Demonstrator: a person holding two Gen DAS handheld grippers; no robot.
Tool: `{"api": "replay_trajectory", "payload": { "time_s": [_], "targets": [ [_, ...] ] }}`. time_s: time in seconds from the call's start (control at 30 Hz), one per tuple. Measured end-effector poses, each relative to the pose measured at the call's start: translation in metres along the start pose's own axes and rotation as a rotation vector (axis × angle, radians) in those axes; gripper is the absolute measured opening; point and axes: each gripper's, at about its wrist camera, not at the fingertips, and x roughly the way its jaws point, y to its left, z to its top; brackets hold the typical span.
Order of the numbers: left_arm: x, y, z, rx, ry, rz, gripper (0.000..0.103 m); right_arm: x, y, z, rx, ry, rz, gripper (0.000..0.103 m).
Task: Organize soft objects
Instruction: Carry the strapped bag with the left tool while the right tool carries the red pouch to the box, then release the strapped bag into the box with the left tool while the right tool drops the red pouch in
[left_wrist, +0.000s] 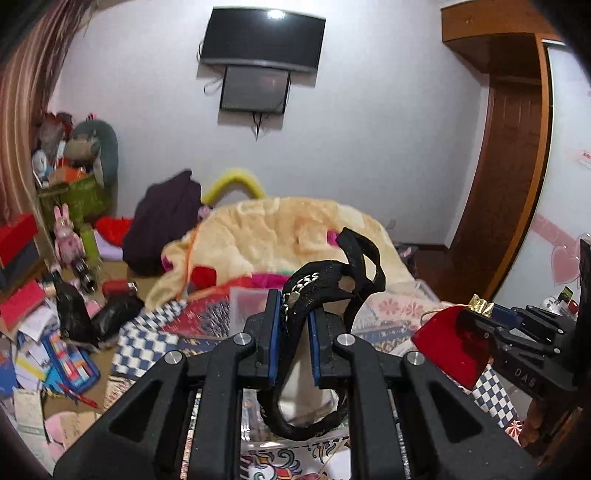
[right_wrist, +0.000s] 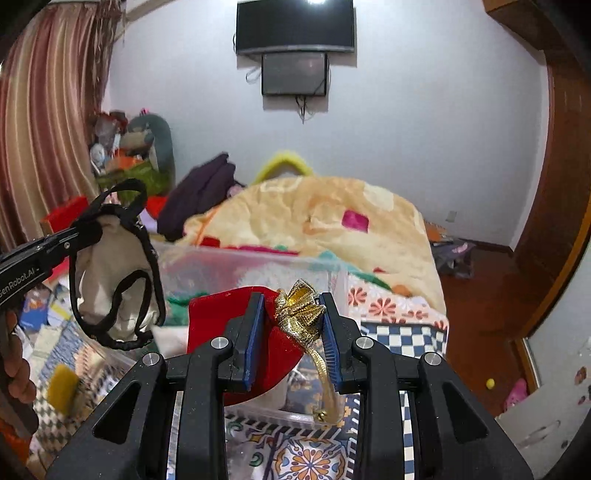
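Observation:
My left gripper (left_wrist: 293, 317) is shut on the black beaded trim of a cream cloth pouch (left_wrist: 306, 391); its black straps loop above and below the fingers. In the right wrist view the pouch (right_wrist: 107, 273) hangs at the left from that gripper (right_wrist: 86, 230). My right gripper (right_wrist: 291, 325) is shut on a red velvet pouch (right_wrist: 225, 317) with a gold bow and ribbon (right_wrist: 301, 314), held above a clear plastic bin (right_wrist: 255, 258). In the left wrist view the red pouch (left_wrist: 447, 343) and right gripper (left_wrist: 476, 325) sit at the right.
A bed with a yellow fleece blanket (left_wrist: 280, 236) and a checkered, patterned cover (right_wrist: 402, 339) lies ahead. Plush toys, boxes and papers clutter the floor at the left (left_wrist: 55, 332). A wooden wardrobe (left_wrist: 509, 147) stands at the right. Screens hang on the far wall.

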Motion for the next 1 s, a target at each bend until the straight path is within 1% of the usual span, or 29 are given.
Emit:
{"api": "replay_trajectory", "payload": {
  "time_s": [0.13,0.37,0.4,0.43,0.47,0.5,0.53,0.57,0.6,0.67,0.77,0.83,0.87,0.93,1.0],
  "targets": [
    [0.02,0.001,-0.007,-0.026,0.071,-0.033,0.013,0.013,0.001,-0.006,-0.022,0.048,0.001,0.027],
    [0.034,-0.001,-0.014,-0.004,0.124,-0.006,0.014,0.023,0.014,-0.011,-0.071,0.096,0.004,0.027],
    [0.034,-0.001,-0.015,-0.002,0.131,-0.006,0.019,0.025,0.017,-0.01,-0.078,0.099,0.003,0.028],
    [0.035,-0.001,-0.015,0.001,0.143,-0.003,0.029,0.024,0.018,-0.01,-0.086,0.102,0.0,0.028],
    [0.036,-0.001,-0.016,-0.003,0.168,-0.004,0.036,0.024,0.02,-0.01,-0.088,0.102,-0.008,0.029],
    [0.035,0.0,-0.017,-0.013,0.176,-0.013,0.046,0.023,0.02,-0.01,-0.086,0.105,-0.01,0.032],
    [0.033,0.001,-0.019,-0.022,0.176,-0.022,0.049,0.022,0.019,-0.009,-0.081,0.11,-0.004,0.037],
    [0.031,0.001,-0.02,-0.024,0.176,-0.027,0.05,0.021,0.018,-0.009,-0.073,0.113,0.002,0.041],
    [0.028,-0.001,-0.022,-0.015,0.18,-0.028,0.05,0.019,0.017,-0.009,-0.065,0.113,0.005,0.05],
    [0.022,-0.005,-0.024,0.011,0.179,-0.031,0.051,0.014,0.015,-0.01,-0.056,0.103,0.004,0.059],
    [0.011,-0.009,-0.025,0.032,0.175,-0.052,0.053,0.005,0.013,-0.008,-0.048,0.088,0.013,0.061],
    [0.0,-0.011,-0.024,0.048,0.164,-0.063,0.054,-0.005,0.01,-0.007,-0.037,0.071,0.018,0.067],
    [-0.009,-0.013,-0.022,0.057,0.153,-0.069,0.054,-0.007,0.01,-0.006,-0.032,0.061,0.021,0.069],
    [-0.019,-0.014,-0.02,0.065,0.135,-0.076,0.061,-0.018,0.008,-0.005,-0.024,0.037,0.025,0.07],
    [-0.035,-0.015,-0.017,0.075,0.108,-0.082,0.064,-0.025,0.008,-0.004,-0.027,0.024,0.025,0.07]
  ]
}}
